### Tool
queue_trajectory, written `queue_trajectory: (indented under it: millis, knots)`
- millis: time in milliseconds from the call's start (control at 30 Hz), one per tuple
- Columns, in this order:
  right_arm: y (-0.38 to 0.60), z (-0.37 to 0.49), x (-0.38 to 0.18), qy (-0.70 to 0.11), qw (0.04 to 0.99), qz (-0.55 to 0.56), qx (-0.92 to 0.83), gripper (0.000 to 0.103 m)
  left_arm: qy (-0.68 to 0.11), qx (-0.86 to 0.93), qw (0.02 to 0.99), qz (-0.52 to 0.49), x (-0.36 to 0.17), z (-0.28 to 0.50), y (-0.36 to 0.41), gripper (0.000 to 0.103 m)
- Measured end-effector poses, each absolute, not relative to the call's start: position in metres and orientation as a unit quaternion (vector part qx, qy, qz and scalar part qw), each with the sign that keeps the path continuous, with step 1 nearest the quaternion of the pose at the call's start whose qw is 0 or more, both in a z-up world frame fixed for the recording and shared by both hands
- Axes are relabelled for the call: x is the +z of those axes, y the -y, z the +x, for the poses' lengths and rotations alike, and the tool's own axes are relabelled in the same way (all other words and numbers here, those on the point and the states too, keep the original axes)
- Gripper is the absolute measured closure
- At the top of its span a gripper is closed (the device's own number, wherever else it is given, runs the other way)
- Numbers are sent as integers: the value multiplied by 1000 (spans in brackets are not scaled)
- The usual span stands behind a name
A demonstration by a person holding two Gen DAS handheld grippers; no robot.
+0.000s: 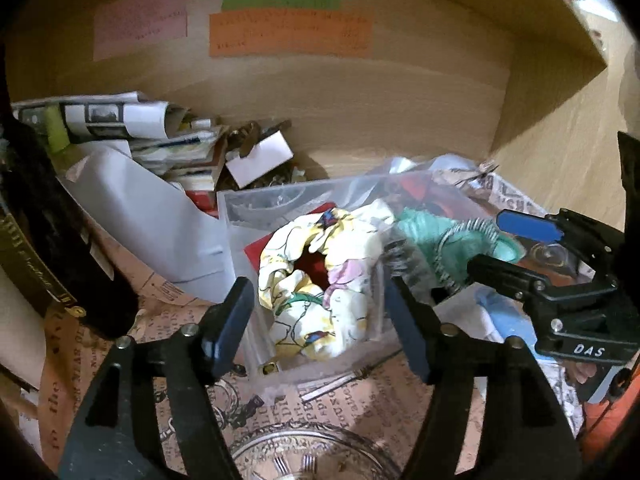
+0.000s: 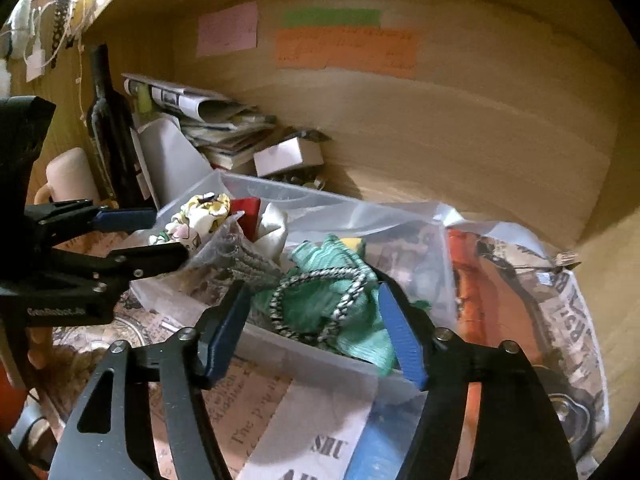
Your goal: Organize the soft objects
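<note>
A clear plastic box (image 1: 240, 204) stands on printed paper inside a wooden shelf. A yellow floral scrunchie (image 1: 316, 276) lies in its near end; it also shows in the right wrist view (image 2: 200, 212). A mint green scrunchie (image 2: 348, 280) with a black-and-white cord hair tie (image 2: 320, 304) lies in the box's other end (image 2: 320, 352). My left gripper (image 1: 320, 316) is open, its fingers either side of the floral scrunchie. My right gripper (image 2: 316, 328) is open around the green scrunchie and cord tie, and shows in the left wrist view (image 1: 492, 244).
A dark wine bottle (image 2: 108, 128), a pink mug (image 2: 68, 180), stacked papers and booklets (image 1: 160, 136), a small white box (image 1: 260, 156) and a glass dish (image 1: 312, 452) crowd the shelf. Coloured sticky notes (image 1: 288, 32) hang on the back wall. A plastic bag (image 2: 520, 280) lies right.
</note>
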State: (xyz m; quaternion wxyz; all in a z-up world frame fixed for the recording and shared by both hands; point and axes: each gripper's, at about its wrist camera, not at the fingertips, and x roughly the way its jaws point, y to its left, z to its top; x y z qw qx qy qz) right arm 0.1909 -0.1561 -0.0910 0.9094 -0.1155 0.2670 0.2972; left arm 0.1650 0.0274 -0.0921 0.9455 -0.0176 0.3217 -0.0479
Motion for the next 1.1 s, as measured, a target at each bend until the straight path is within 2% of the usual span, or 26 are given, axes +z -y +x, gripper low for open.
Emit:
queue_trajectory:
  millis: [433,567,733,833,933,1000,1100]
  knots:
    - [187,137,-25,-161,941,-76,288,39,-201,-46,978,-18,-18,100,-15,33]
    - [196,120,-9,-128,947,-54,289,38,-162,-44,986,-20,1,78,-13,29]
    - [206,104,5,-100,951,-33,291,30,-126,-44,991,-20,19,56,-11,24]
    - [209,93,10,-87,951,-25,294,28,-111,-42,993,-19,24,46,-9,19]
    - [211,85,13,-76,952,-20,295,19,-101,-44,994,-16,26,39,-8,13]
    - [212,80,14,-73,952,-17,297,18,-95,-41,994,-16,27,34,-7,5]
    - [213,76,14,-72,952,-12,299,12,-90,-38,995,-14,27,29,-5,3]
